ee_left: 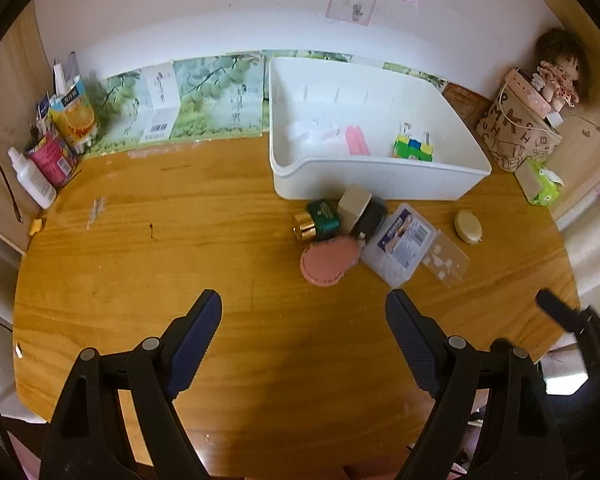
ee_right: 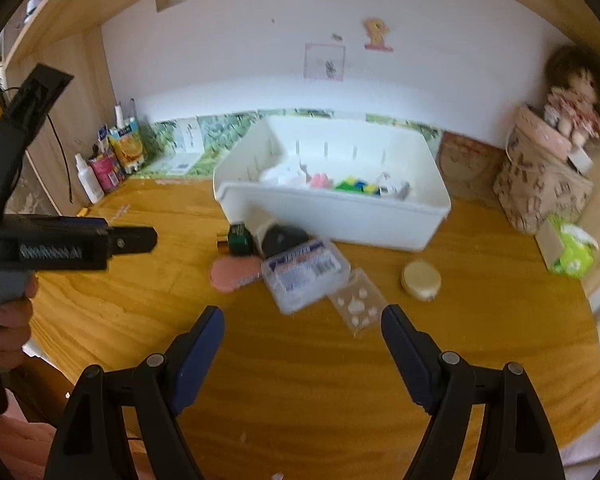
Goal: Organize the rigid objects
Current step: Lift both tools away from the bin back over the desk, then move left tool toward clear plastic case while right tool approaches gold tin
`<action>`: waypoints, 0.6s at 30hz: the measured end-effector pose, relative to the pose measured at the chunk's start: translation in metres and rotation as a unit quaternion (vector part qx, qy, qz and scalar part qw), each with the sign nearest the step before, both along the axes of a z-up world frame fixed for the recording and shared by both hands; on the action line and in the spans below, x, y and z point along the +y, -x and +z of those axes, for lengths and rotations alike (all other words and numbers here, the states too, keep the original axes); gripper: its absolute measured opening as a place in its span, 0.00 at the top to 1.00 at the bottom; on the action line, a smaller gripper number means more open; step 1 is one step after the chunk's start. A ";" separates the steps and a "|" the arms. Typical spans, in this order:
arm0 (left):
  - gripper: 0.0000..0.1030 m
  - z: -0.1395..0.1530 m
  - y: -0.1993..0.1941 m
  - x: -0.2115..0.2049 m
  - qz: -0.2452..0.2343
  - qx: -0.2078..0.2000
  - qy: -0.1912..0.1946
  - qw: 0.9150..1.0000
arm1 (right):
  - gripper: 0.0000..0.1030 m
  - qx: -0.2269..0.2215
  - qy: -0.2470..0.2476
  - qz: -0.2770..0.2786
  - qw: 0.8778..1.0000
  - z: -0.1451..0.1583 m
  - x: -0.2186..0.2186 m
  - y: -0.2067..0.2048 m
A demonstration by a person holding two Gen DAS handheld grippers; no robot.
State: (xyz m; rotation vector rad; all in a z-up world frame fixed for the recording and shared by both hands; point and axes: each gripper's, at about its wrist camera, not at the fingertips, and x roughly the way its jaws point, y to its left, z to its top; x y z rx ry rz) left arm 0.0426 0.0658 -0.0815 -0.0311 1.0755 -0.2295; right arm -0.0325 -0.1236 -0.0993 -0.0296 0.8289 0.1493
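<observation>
Wooden table point(ee_left: 180, 240): glossy orange-brown grain, rounded front edge, backed by a white wall.

White plastic bin point(ee_left: 380, 184): rectangular, smooth, rounded corners, low scooped lip at its front left. It is set at the back right of the table. A pink block point(ee_left: 357, 141), a multicoloured cube puzzle point(ee_left: 414, 148) and some white pieces are seen inside.

A loose cluster is laid on the table just in front of the bin:
- clear plastic box point(ee_left: 398, 245), rectangular, blue-and-white printed label, tilted
- thin clear flat case point(ee_left: 446, 258) with small white bits inside, touching the box's right side
- pink round disc point(ee_left: 328, 262), flat, ribbed edge, partly tucked under the box
- dark green jar point(ee_left: 322, 219) with a shiny gold cap, lying on its side
- beige block point(ee_left: 354, 204) leaned against a black rounded item point(ee_left: 374, 212)
- cream oval case point(ee_left: 469, 227), smooth, set apart to the right

Left tongs point(ee_left: 303, 308): spread wide apart, nothing held, textured dark-blue pads, hovering above bare table short of the cluster.

Right tongs point(ee_right: 302, 320): also spread wide, nothing held, just short of the clear box; that view is blurred.
</observation>
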 end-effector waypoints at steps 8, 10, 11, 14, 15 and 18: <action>0.16 -0.003 0.011 0.003 0.003 0.025 0.007 1.000 | 0.21 0.044 -0.018 0.014 0.999 -0.016 0.013 0.009; 0.16 -0.004 0.012 0.002 0.010 0.033 0.008 0.999 | 0.21 0.053 -0.017 0.022 0.998 -0.019 0.015 0.007; 0.16 -0.005 0.013 0.001 0.013 0.037 0.008 0.999 | 0.21 0.055 -0.010 0.031 0.998 -0.020 0.018 0.008; 0.16 -0.007 0.015 -0.004 0.023 0.044 0.007 0.999 | 0.21 0.053 0.004 0.053 0.997 -0.020 0.021 0.008; 0.16 -0.008 0.015 -0.005 0.029 0.046 0.007 0.999 | 0.21 0.054 0.007 0.059 0.997 -0.021 0.021 0.008; 0.16 -0.010 0.015 -0.010 0.051 0.055 0.008 0.997 | 0.21 0.057 0.026 0.084 0.995 -0.023 0.023 0.009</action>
